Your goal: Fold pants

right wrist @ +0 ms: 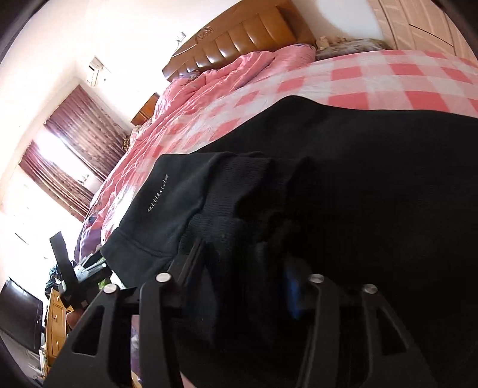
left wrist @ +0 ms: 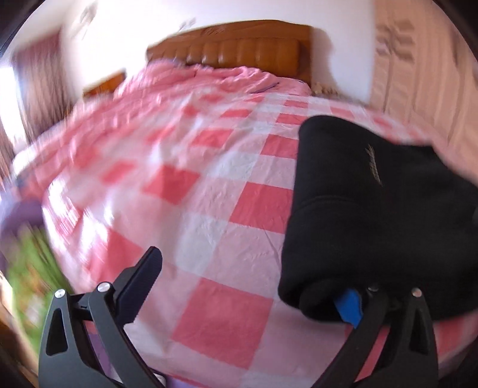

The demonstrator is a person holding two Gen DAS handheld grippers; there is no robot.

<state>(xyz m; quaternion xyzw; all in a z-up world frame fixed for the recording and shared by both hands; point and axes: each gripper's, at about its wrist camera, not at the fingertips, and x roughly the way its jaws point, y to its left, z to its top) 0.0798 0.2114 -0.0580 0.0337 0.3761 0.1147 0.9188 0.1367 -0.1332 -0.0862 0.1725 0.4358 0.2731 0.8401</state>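
The black pants (left wrist: pixel 367 209) lie folded on the pink-and-white checked bed cover, at the right of the left wrist view. My left gripper (left wrist: pixel 248 286) is open; its left finger (left wrist: pixel 140 286) is over bare cover and its right finger (left wrist: pixel 349 307) is tucked under the pants' near edge. In the right wrist view the pants (right wrist: pixel 343 185) fill the middle, with small white lettering (right wrist: pixel 158 194) near a hem. My right gripper (right wrist: pixel 239 268) has black fabric bunched between its fingers; the left finger (right wrist: pixel 188 262) presses on it and the right finger is mostly hidden.
The bed (left wrist: pixel 209 167) has a brown padded headboard (left wrist: pixel 239 50) and a rumpled pink quilt (right wrist: pixel 227 77) at its far end. A wardrobe (right wrist: pixel 418 27) stands at the right. Curtains (right wrist: pixel 71 149) and a window are at the left, with a wooden drawer unit (right wrist: pixel 56 322) below.
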